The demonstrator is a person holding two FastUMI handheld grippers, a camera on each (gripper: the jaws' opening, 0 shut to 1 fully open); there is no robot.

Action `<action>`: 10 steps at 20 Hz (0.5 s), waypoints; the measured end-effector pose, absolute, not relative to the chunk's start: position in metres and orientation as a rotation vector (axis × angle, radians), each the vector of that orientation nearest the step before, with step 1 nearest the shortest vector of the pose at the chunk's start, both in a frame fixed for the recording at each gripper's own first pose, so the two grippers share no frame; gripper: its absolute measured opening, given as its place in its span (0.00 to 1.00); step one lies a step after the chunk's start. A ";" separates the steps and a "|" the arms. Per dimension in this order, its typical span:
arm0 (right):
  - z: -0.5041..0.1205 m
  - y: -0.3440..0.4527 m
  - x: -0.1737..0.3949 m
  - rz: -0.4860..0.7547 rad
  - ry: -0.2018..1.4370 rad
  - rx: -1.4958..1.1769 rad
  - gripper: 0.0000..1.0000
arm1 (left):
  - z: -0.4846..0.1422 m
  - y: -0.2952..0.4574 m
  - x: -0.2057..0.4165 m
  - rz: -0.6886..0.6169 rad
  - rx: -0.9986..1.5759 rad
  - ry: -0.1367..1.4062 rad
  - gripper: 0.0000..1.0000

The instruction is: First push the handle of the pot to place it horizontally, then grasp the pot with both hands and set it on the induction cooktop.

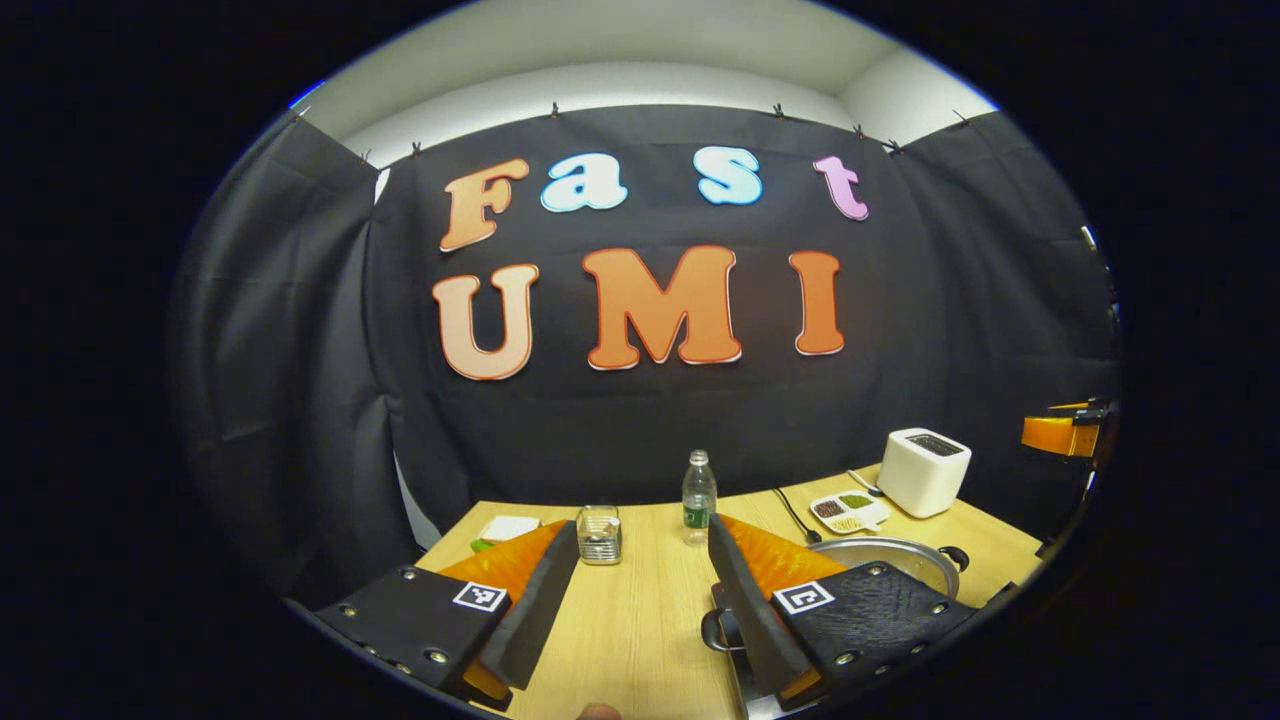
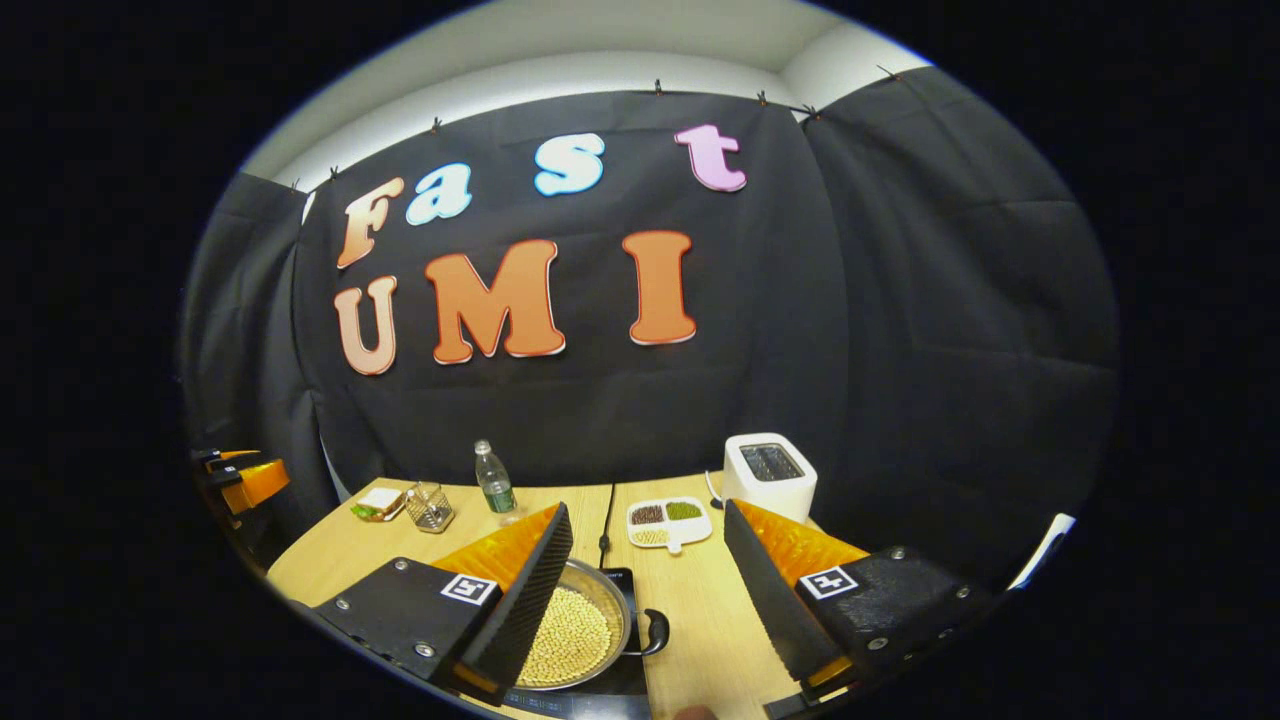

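Pot [image 2: 572, 632]: a shallow round steel pan full of pale yellow beans, with small black loop handles. In the right gripper view it sits on what looks like a flat black induction cooktop [image 2: 625, 680] at the near edge of the light wooden table [image 2: 700, 610], with one loop handle [image 2: 655, 632] pointing right and lying roughly level. In the left gripper view the same pot's rim [image 1: 890, 560] shows behind the right-hand finger, with a near-left handle [image 1: 715, 632] and a far-right handle [image 1: 955, 555].

Left gripper [image 1: 640, 600]: jaws wide apart, holding nothing, raised above the table to the left of the pot. Right gripper [image 2: 650, 600]: jaws likewise wide apart and empty, with the pot partly under its left finger.

Bystanders on the far table: clear plastic water bottle [image 1: 698, 497], small glass jar [image 1: 599, 535], white toaster [image 2: 769, 473], white divided dish of beans [image 2: 665, 522], sandwich on a plate [image 2: 378, 503], and a black cable [image 2: 604, 515] running toward the cooktop.

Risks, as judged:
- The pot is heaped and shallow, so an uneven two-handed lift would likely tip beans out.
- The loop handles are small, and a finger landing on the rim instead could slip.
- A low sweep could snag the cable or clip the divided dish.
- Whether the pot is centred on the cooktop cannot be told, since the fingers hide its edges.
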State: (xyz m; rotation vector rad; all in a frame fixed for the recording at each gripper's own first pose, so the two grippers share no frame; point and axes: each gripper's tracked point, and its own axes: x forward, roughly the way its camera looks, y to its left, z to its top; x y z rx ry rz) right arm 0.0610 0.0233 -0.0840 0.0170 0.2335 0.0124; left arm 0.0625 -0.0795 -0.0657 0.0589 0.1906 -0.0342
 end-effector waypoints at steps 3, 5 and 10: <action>-0.041 0.016 0.045 0.012 0.160 0.018 0.94 | -0.018 -0.053 0.045 0.001 0.059 0.118 0.82; -0.024 0.012 0.031 0.021 0.128 -0.005 0.94 | 0.008 -0.033 0.029 0.028 0.054 0.080 0.81; -0.002 0.001 0.005 -0.004 0.077 -0.057 0.94 | 0.058 -0.005 -0.010 0.059 0.023 -0.031 0.81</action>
